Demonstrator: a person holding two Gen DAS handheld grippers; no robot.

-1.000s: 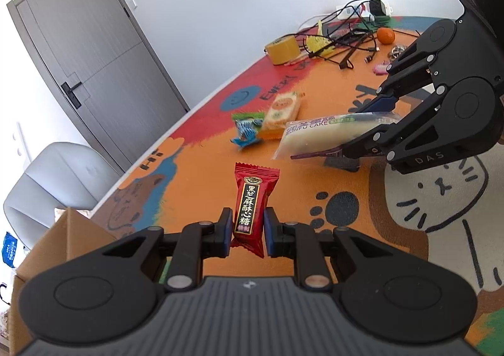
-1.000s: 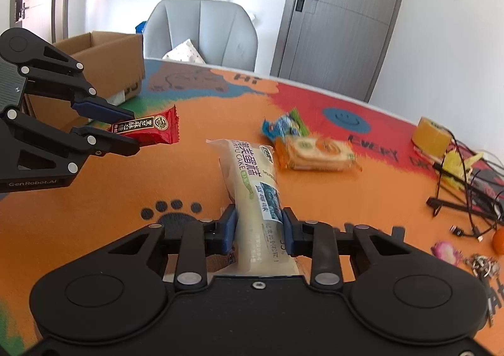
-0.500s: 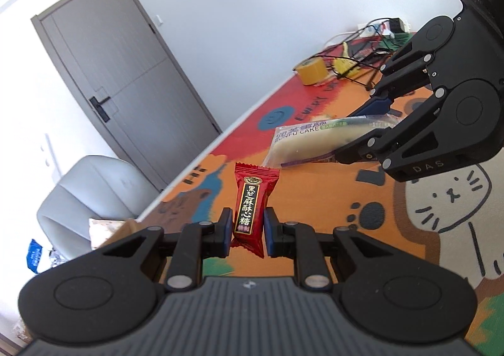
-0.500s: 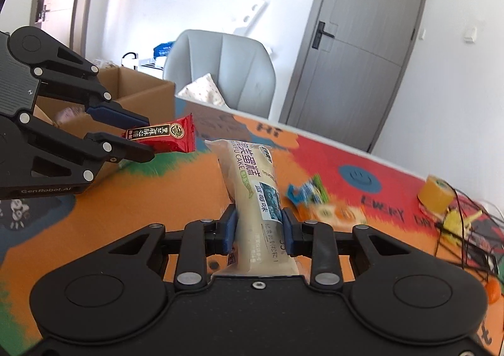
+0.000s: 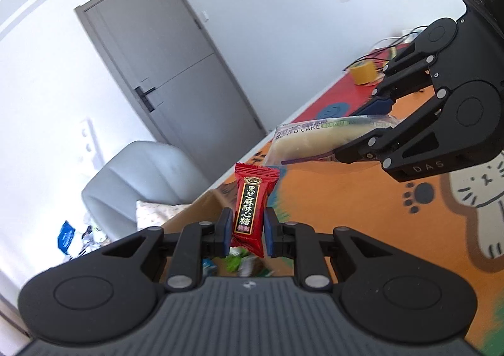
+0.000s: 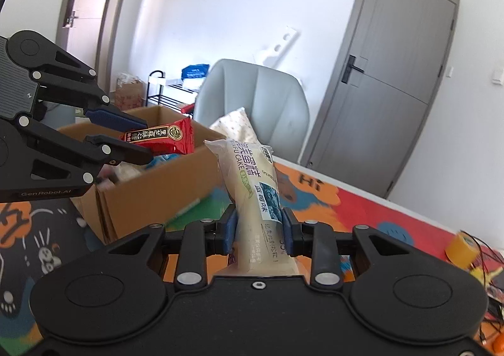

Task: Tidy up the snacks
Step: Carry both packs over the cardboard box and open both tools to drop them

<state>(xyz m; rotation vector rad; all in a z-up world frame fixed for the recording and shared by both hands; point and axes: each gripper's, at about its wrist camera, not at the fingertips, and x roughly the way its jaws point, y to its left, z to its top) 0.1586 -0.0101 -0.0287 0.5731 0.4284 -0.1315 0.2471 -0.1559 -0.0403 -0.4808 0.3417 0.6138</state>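
Left wrist view: the left gripper (image 5: 245, 231) is seen clenched on a red candy packet (image 5: 251, 204), which is pinched near its lower end between the blue pads (image 5: 225, 231) and stands upright above them, clear of the table. Below the packet, the edge of a cardboard box (image 5: 201, 205) and some green and blue wrappers inside it are glimpsed, blurred. To the right, the right gripper (image 5: 362, 132) is seen from the side, closed on a long pale cake packet (image 5: 318, 138) that juts out to the left and is held in the air over the orange patterned tablecloth (image 5: 362, 214). A yellow tape roll (image 5: 362, 72) is set farther back on the red part of the cloth, near some cables.

From the right wrist view, the cake packet (image 6: 256, 198) is gripped about its middle by the right gripper (image 6: 258, 231), its printed end pointing away and up. The left gripper (image 6: 132, 138) is shown on the left with the red candy packet (image 6: 160, 135) held over the open cardboard box (image 6: 151, 186), which stands on the table's left part. Other snack wrappers are seen lying inside the box. A grey chair (image 6: 255, 101) is placed behind the box, and a grey door (image 6: 387, 98) is shut beyond it. The tape roll (image 6: 461, 249) is seen at the far right.
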